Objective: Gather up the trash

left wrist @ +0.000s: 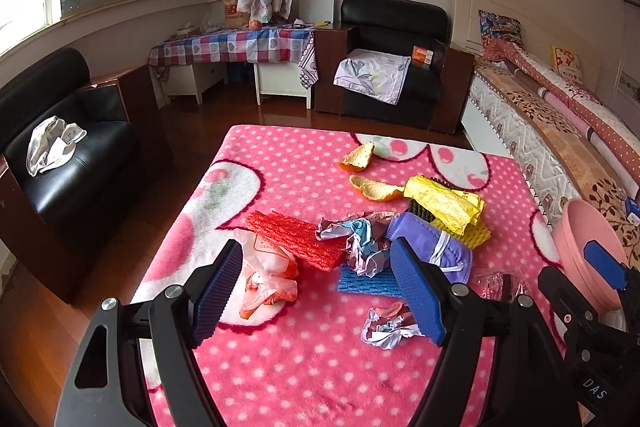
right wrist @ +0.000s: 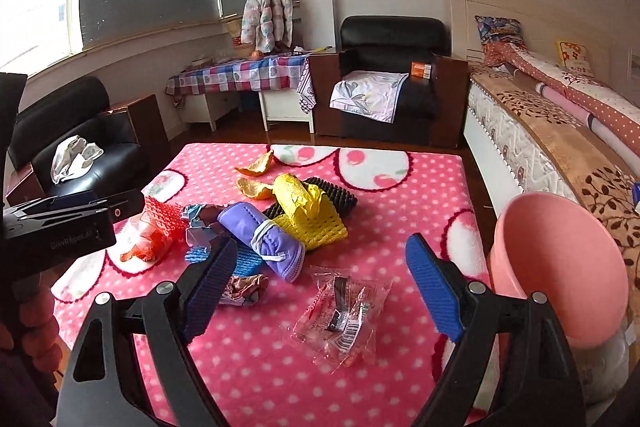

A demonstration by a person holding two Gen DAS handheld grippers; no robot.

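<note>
Trash lies heaped on a pink polka-dot blanket (left wrist: 304,367): red foam net (left wrist: 294,235), orange plastic bag (left wrist: 268,279), crumpled paper (left wrist: 356,243), purple mask (left wrist: 436,247), yellow wrapper (left wrist: 440,203) and orange peels (left wrist: 374,189). My left gripper (left wrist: 320,291) hovers open over the bag and paper, nothing between its pads. My right gripper (right wrist: 320,291) hangs open above a clear plastic packet (right wrist: 340,319), with the purple mask (right wrist: 264,239) just beyond it. A pink bin (right wrist: 560,267) stands at the blanket's right edge.
A small crumpled paper (left wrist: 386,325) lies near the left gripper's right pad. Black armchairs stand at the left (left wrist: 68,155) and the back (left wrist: 396,75). A bed (left wrist: 560,115) runs along the right side, close to the bin. Wooden floor surrounds the blanket.
</note>
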